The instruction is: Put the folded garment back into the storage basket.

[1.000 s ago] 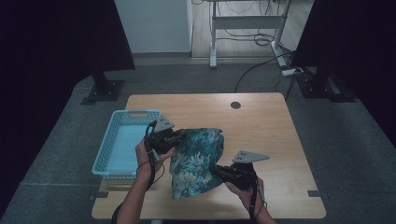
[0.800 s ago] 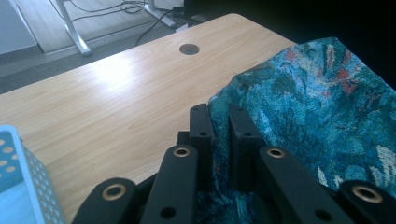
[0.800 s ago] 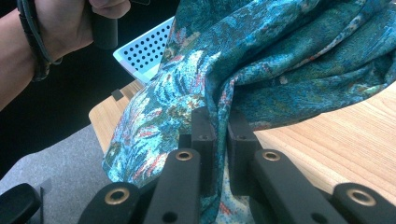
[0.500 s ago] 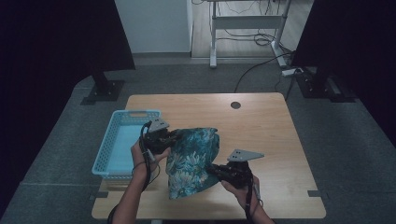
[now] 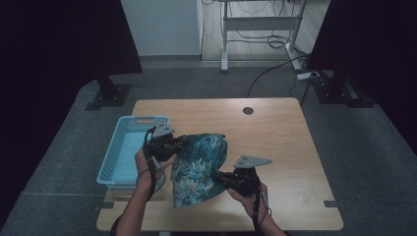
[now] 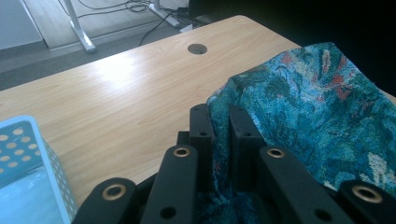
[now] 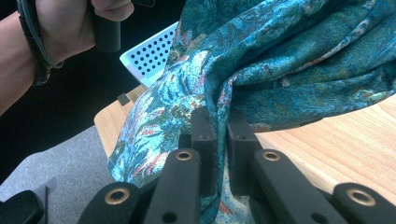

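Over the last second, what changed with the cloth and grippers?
The floral cloth and both hands drifted slightly toward the basket side and the near table edge. Nothing was taken hold of or let go: the left gripper and the right gripper stay shut on the cloth, which hangs bunched between them. The blue basket and the wooden table have not moved.

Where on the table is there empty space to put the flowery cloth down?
The far half of the table, around the round hole, is bare wood. So is the right side, beyond the right hand-held gripper. It is crowded at the near left, where the cloth, the left hand-held gripper and the blue basket sit close together.
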{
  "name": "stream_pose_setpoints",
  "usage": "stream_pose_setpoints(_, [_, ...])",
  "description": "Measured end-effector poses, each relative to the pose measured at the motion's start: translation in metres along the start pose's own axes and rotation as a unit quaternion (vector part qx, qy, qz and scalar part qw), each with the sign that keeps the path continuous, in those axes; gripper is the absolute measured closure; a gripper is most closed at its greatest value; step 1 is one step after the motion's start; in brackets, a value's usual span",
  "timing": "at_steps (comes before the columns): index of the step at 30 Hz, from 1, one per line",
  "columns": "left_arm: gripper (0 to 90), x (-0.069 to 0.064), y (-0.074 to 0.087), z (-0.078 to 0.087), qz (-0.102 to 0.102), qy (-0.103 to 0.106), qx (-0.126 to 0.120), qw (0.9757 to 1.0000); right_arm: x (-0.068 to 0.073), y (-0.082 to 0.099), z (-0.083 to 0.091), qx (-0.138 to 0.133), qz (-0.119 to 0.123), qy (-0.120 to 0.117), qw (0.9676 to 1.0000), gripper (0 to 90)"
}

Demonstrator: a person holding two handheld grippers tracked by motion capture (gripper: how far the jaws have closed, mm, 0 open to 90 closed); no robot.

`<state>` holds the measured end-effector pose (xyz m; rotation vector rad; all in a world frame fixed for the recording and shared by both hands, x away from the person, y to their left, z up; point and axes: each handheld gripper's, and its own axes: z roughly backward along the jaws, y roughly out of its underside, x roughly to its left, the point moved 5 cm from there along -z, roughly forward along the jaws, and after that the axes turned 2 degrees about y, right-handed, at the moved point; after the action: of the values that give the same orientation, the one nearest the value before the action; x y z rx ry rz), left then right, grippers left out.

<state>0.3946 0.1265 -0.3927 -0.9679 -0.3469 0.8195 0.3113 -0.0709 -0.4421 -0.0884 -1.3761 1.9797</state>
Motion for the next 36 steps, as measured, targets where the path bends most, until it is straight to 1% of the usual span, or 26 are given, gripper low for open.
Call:
stream_pose_setpoints(9, [81.6,0.004,-0.002,0.003,0.0,-0.004,0.0,1.0,0.002,-0.005,-0.003,-0.002,0.0,-0.003,1.0,84.1])
stream_pose_setpoints(11, [81.6,0.005,-0.002,0.004,0.0,-0.005,0.001,1.0,0.003,-0.007,-0.003,-0.003,-0.002,-0.007,1.0,84.1])
stream_pose_setpoints(19, [81.6,0.011,-0.003,0.011,0.004,-0.012,-0.002,0.9999,0.011,-0.014,-0.008,-0.003,0.005,-0.011,0.9999,84.0])
stream_pose_setpoints(28, [81.6,0.018,-0.002,0.014,0.009,-0.014,-0.003,0.9999,0.013,-0.019,-0.016,-0.004,0.005,-0.012,0.9999,84.1])
stream_pose_setpoints(36, [81.6,0.02,-0.002,0.02,0.01,-0.017,-0.005,0.9998,0.018,-0.023,-0.018,-0.006,0.005,-0.02,0.9998,84.1])
